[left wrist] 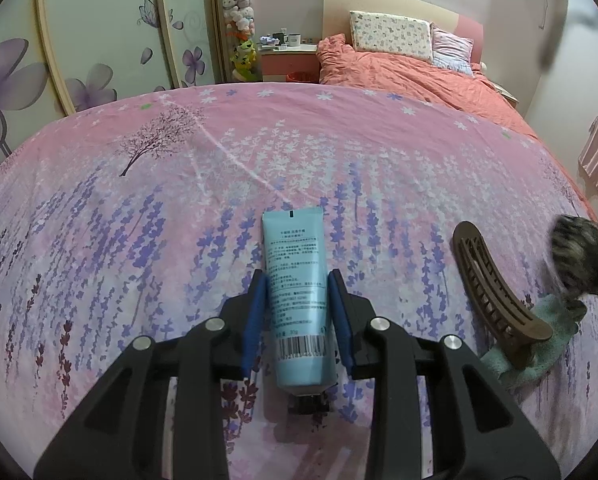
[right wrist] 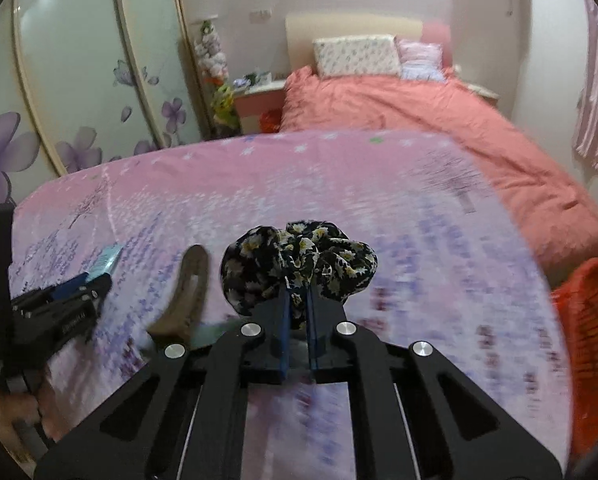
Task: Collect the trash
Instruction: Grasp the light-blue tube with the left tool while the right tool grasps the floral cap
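A light blue tube (left wrist: pixel 293 240) lies on the pink lavender-print sheet (left wrist: pixel 179 208), cap toward the camera. My left gripper (left wrist: pixel 297 280) is shut on it, blue pads against both its sides. In the right wrist view my right gripper (right wrist: pixel 298 300) is shut on a black scrunchie (right wrist: pixel 299 264) with pale flowers, held above the sheet. That scrunchie (left wrist: pixel 583 256) appears blurred at the right edge of the left wrist view. A brown curved hair clip (left wrist: pixel 499 292) rests on a teal cloth (left wrist: pixel 539 344) between the two grippers. The left gripper (right wrist: pixel 71 300) and tube (right wrist: pixel 107 260) also show at left.
An orange mesh basket (right wrist: pixel 591 320) stands at the right, beside the sheet's edge. Beyond the sheet is a bed with a coral duvet (left wrist: pixel 399 76) and pillows, a nightstand (left wrist: pixel 287 56), and a wardrobe with purple flower doors (left wrist: pixel 99 40) on the left.
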Available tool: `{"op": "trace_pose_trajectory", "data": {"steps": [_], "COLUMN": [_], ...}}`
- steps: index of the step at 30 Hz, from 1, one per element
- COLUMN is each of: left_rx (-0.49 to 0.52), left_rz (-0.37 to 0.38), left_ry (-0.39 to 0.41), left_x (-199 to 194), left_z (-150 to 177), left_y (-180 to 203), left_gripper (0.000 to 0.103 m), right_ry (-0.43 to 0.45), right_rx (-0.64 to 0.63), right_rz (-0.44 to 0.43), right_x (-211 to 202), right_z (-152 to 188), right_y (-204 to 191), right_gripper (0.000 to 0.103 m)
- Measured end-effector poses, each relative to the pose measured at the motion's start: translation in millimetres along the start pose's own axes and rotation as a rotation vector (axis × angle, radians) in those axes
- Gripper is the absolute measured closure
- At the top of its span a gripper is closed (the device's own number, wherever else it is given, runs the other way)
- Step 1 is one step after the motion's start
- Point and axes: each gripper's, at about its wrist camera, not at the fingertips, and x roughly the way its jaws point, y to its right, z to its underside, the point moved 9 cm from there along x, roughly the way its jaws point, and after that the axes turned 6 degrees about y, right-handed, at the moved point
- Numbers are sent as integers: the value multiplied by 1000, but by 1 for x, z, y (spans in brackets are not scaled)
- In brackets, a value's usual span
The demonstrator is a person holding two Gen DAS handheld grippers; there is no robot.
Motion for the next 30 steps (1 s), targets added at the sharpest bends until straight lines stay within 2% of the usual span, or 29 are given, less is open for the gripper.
{"op": "trace_pose_trajectory", "data": {"steps": [4,7,9,11,12,16,20,21,23,26,30], "left_rx": [2,5,7,6,6,6,5,5,4,4,8], "left_rz": [-2,-8,-10,-10,-10,-11,-10,-11,-10,-11,-15], "left_ry": [0,-1,-1,-1,-1,-1,-1,-1,-1,-1,-1], "left_x": [0,0,0,0,0,0,0,0,0,0,0], "left_z": [0,0,0,0,0,0,0,0,0,1,1], "left_y": [0,2,3,3,3,4,4,4,4,5,5], "left_gripper": [70,70,70,70,70,70,70,70,70,70,70], "right_ry": [-3,-53,-77,-66,-46,-69,-100,-116,-149,-150,-146], "right_rx": [-5,9,27,38,45,43,52,73,98,99,84], "right_rz": [69,45,10,7,5,10,87,94,97,132,110], "right_x": [-17,-19,-19,-22,-23,-14,4,11,21,27,18], "right_z": [9,24,31,32,31,34,35,35,38,40,47], "right_y": [38,51,54,53,53,54,61,63,66,71,66], "right_gripper": [96,95,76,20,15,14,16,19,40,58,72]}}
